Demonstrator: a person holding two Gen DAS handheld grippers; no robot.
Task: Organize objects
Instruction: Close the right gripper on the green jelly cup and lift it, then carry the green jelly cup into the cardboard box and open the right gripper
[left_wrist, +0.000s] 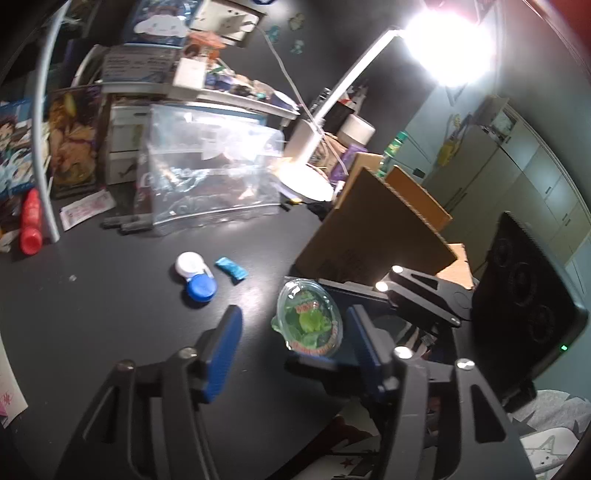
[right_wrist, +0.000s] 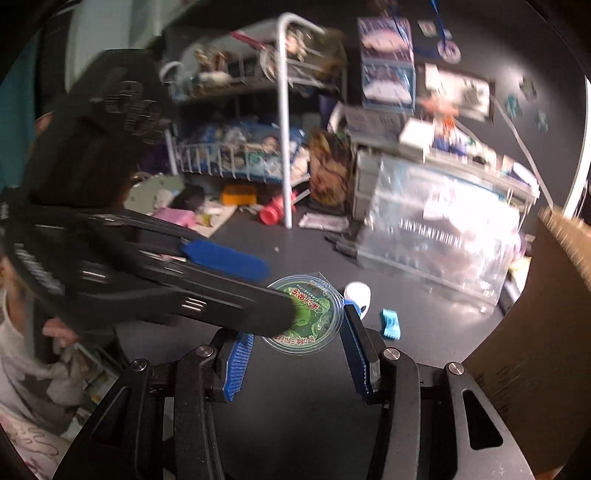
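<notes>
1. The left gripper (left_wrist: 295, 343) stood wide open over the black table (left_wrist: 110, 314), holding nothing; its blue pads (left_wrist: 221, 354) were well apart.
2. A round green jelly cup (left_wrist: 308, 321) lay between those fingers, closer to the one at 3 o'clock; whether it touched that pad could not be told.
3. The right gripper (right_wrist: 297, 354) was also wide open, with the jelly cup (right_wrist: 306, 314) just ahead of its fingertips, at 12 o'clock between them, not clamped.
4. In the right wrist view the left gripper reached in from 9 o'clock, one black finger lying across the cup's left edge.
5. A white-and-blue lens case (left_wrist: 195, 275) sat at 10 o'clock from the cup, and a small blue wrapper (left_wrist: 231, 269) just beside the case.
6. A cardboard box (left_wrist: 373, 236) rose at 1 o'clock from the cup, near it.
7. A clear plastic bag (left_wrist: 214, 173) stood at the back of the table, with a red bottle (left_wrist: 31, 223) far off at 9 o'clock.
</notes>
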